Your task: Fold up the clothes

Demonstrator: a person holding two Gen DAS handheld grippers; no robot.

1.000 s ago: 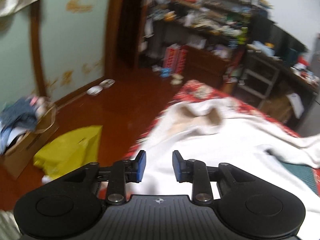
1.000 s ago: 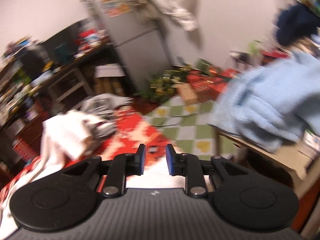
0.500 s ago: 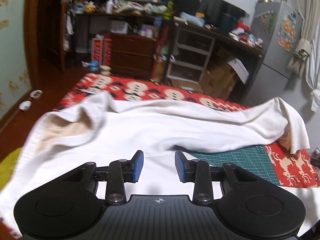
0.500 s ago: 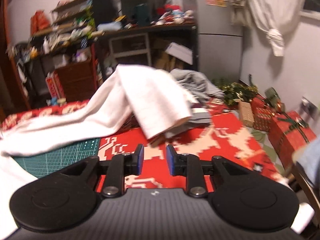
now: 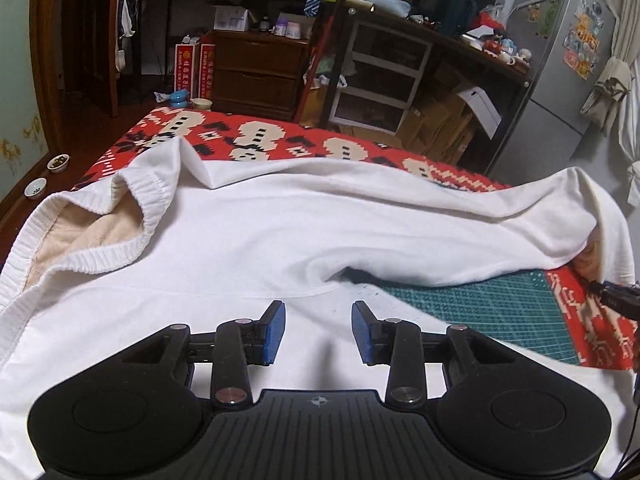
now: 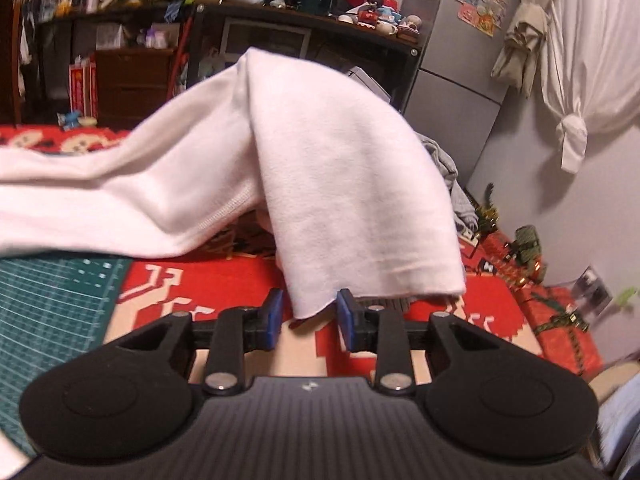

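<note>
White sweatshirt (image 5: 248, 240) lies spread across the red patterned blanket (image 5: 280, 140) and partly over the green cutting mat (image 5: 480, 312), its ribbed hem gaping at the left. Left gripper (image 5: 318, 332) hovers above the cloth, jaws apart, nothing between them. Right gripper (image 6: 308, 320) has jaws apart with the sleeve's (image 6: 352, 200) hanging corner just between its pads, not pinched

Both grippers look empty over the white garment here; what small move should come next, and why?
Probably ease the right gripper forward and close on the sleeve hem hanging between its open pads. The left gripper hovers open over the white garment, holding nothing.
</note>
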